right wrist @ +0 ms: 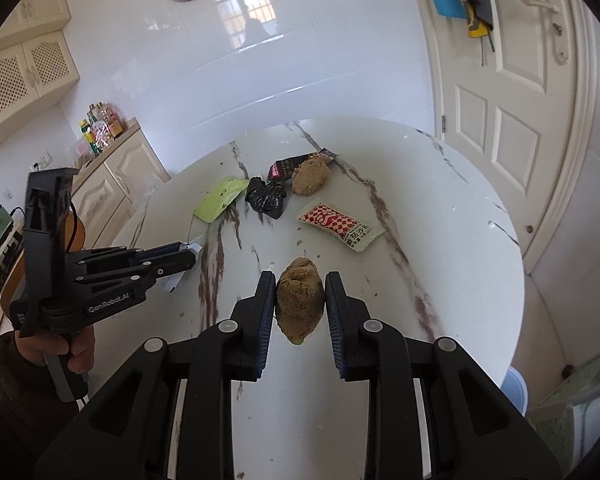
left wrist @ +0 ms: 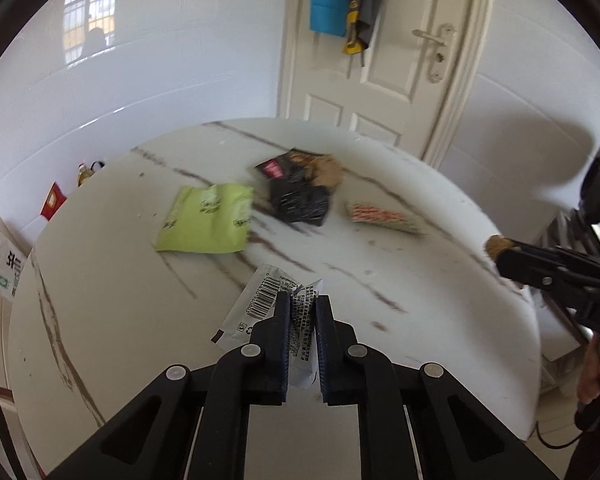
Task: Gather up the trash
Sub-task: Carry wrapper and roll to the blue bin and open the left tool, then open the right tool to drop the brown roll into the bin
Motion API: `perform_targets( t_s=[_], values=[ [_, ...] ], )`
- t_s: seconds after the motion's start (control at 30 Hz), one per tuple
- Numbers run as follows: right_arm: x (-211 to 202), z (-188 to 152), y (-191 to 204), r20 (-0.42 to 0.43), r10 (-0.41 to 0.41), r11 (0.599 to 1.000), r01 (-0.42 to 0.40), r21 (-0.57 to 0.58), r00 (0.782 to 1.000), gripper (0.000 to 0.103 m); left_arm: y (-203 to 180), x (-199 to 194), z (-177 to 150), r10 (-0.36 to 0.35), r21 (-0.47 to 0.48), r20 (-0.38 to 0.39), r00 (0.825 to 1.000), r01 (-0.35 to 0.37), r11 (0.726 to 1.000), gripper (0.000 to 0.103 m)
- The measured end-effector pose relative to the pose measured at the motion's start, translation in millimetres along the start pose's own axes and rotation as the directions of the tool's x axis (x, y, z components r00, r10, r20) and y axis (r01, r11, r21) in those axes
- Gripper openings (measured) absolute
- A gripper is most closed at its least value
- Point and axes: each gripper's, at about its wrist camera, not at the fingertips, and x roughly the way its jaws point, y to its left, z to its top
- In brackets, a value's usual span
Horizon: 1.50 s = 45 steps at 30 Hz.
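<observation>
My left gripper (left wrist: 303,300) is shut on a silver barcode wrapper (left wrist: 260,300), held above the round marble table (left wrist: 100,300). It also shows in the right wrist view (right wrist: 188,254). My right gripper (right wrist: 300,284) is shut on a brown crumpled paper wad (right wrist: 300,304), lifted over the table. It also shows in the left wrist view (left wrist: 500,254). On the table lie a green packet (right wrist: 220,198), a black crumpled bag (right wrist: 266,196), a dark wrapper (right wrist: 288,166), a second brown wad (right wrist: 310,176) and a red-and-white sachet (right wrist: 336,224).
A white door (right wrist: 512,120) stands behind the table on the right. A cream cabinet (right wrist: 112,188) with bottles on top is at the left. A blue bin (right wrist: 514,394) sits on the floor by the table's right edge.
</observation>
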Motion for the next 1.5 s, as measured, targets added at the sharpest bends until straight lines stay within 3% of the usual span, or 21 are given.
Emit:
perform_targets(
  t_s=[0.23, 0.43, 0.63, 0.73, 0.97, 1.13, 1.17, 1.2, 1.27, 1.5],
  values=[
    [-43.1, -15.5, -13.1, 0.054, -0.024, 0.999, 0.023, 0.023, 0.998, 0.024, -73.1, -31.0, 7.4, -0.065, 0.099, 0.062, 0.996, 0.059, 0.993, 0.008],
    [-99.7, -42.8, -57.5, 0.103, -0.121, 0.989, 0.112, 0.092, 0.987, 0.024, -156.9, -24.7, 11.3, -0.155, 0.207, 0.041, 0.987, 0.143, 0.968, 0.008],
    [-146.4, -81.0, -122.7, 0.111, -0.228, 0.955, 0.201, 0.216, 0.967, 0.024, -249.9, 17.4, 11.2, -0.248, 0.297, -0.065, 0.967, 0.256, 0.920, 0.008],
    [-156.9, -99.8, -154.2, 0.093, -0.279, 0.930, 0.245, 0.273, 0.956, 0.024, -288.8, 49.0, 11.0, -0.283, 0.299, -0.149, 0.947, 0.316, 0.900, 0.008],
    [-160.2, -133.7, -212.6, 0.053, -0.284, 0.890, 0.243, 0.386, 0.957, 0.024, -338.3, 122.6, 20.8, -0.263, 0.319, -0.250, 0.932, 0.336, 0.886, 0.008],
    [-154.0, -146.6, -242.1, 0.045, -0.266, 0.878, 0.223, 0.424, 0.963, 0.024, -357.9, 174.6, 31.9, -0.216, 0.328, -0.287, 0.933, 0.307, 0.894, 0.016],
    [-152.6, -149.2, -246.6, 0.046, -0.263, 0.876, 0.218, 0.429, 0.964, 0.024, -360.3, 181.3, 33.2, -0.203, 0.332, -0.289, 0.935, 0.297, 0.895, 0.026],
    [-152.3, -151.4, -251.0, 0.045, -0.262, 0.875, 0.218, 0.433, 0.964, 0.024, -363.3, 181.3, 32.0, -0.195, 0.334, -0.287, 0.938, 0.289, 0.897, 0.043],
    [-148.8, -153.4, -258.3, 0.045, -0.253, 0.872, 0.208, 0.444, 0.966, 0.024, -368.2, 186.6, 33.7, -0.172, 0.348, -0.259, 0.950, 0.258, 0.901, 0.055],
    [-133.2, -152.9, -268.1, 0.036, -0.247, 0.867, 0.204, 0.454, 0.968, 0.025, -374.0, 192.6, 41.9, -0.141, 0.346, -0.204, 0.969, 0.206, 0.915, 0.059]
  ],
)
